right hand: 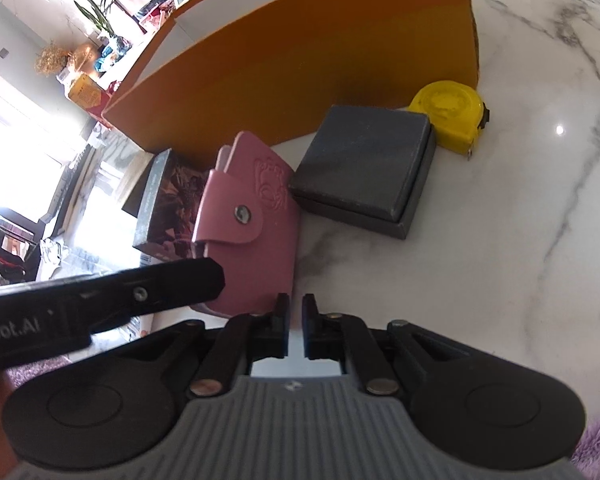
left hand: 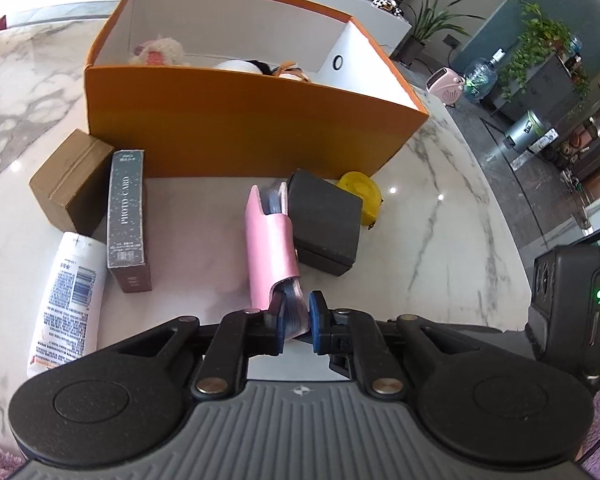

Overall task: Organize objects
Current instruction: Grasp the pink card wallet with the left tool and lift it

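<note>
A pink snap-button card case [left hand: 270, 248] [right hand: 252, 216], its blue-edged leaves showing at the near end, is pinched at that end by my left gripper [left hand: 296, 312], which is shut on it. In the right wrist view the left gripper's black finger [right hand: 140, 292] crosses in front of the case. My right gripper [right hand: 295, 308] hovers over bare marble just right of the case, shut with nothing between its pads. The orange box [left hand: 240, 128] [right hand: 300, 60] stands open behind, with plush toys [left hand: 160, 52] inside.
A dark grey square box [left hand: 324, 220] [right hand: 364, 160] and a yellow tape measure [left hand: 364, 196] [right hand: 448, 112] lie right of the case. To its left are a grey photo-card box [left hand: 126, 220], a brown box [left hand: 68, 180] and a white tube [left hand: 68, 300]. The marble table's edge [left hand: 500, 216] curves at right.
</note>
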